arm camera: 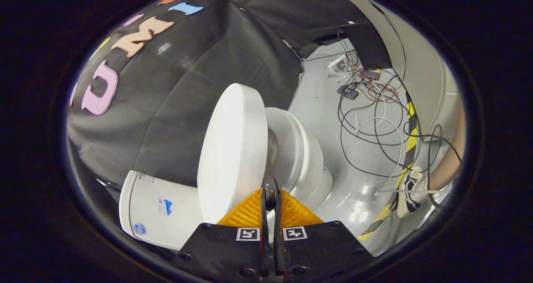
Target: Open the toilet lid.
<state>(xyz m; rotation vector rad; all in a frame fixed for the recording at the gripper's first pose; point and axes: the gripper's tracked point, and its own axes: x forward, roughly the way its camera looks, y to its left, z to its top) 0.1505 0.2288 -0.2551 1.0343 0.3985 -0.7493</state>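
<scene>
The white toilet lid point(233, 149) stands lifted well off the seat and bowl point(302, 154), with a dark gap between them. My gripper point(270, 188) has its two orange fingers point(250, 210) pressed together, the black pads meeting in a thin line. The fingertips rest at the lid's front rim, right at the gap between lid and seat. Nothing shows between the fingers. Whether the tips touch the rim is hard to tell.
The toilet's white tank point(154, 208) sits behind the lid against the black cloth wall. Loose cables point(374, 124) and small devices lie on the grey floor beyond the bowl. A yellow-and-black tape strip point(410, 137) runs past a person's leg and shoe point(410, 193).
</scene>
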